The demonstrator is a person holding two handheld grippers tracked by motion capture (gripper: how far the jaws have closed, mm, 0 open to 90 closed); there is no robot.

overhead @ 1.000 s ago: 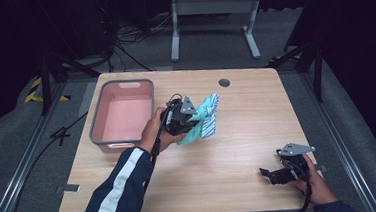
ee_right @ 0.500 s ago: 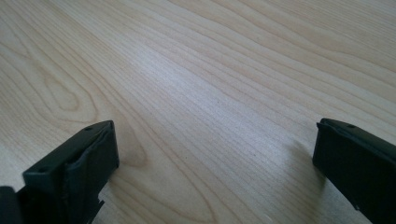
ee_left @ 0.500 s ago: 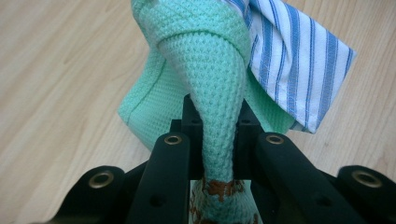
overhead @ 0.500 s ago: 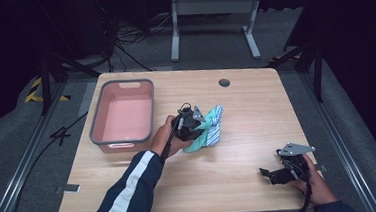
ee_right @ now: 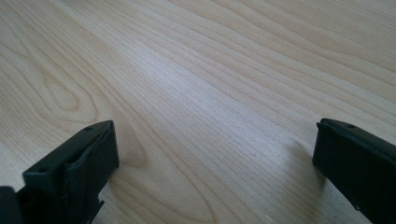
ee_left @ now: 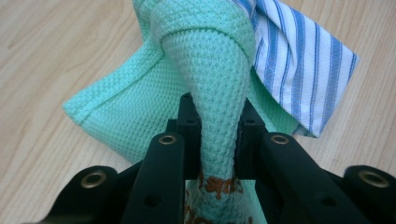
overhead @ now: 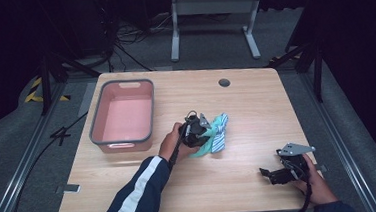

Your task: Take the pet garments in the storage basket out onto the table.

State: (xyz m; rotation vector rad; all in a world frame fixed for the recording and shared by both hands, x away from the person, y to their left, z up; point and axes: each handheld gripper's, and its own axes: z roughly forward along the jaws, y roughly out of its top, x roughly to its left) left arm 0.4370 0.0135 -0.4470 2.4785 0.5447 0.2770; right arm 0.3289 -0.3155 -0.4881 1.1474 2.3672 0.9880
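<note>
Jaws of the left gripper pinch a waffle-weave mint cloth; right gripper jaws apart.

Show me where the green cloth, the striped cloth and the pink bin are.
green cloth (ee_left: 219, 70), left gripper view, on the bunched fold between the jaws
striped cloth (ee_left: 299, 60), left gripper view, on its flat striped face
pink bin (overhead: 93, 127), high view, on its grey left rim

Floor: we see grey carpet with cables.
Counter: we see pale wood.
Furniture: we see a white metal stand behind.
Light: we find the surroundings dark.
</note>
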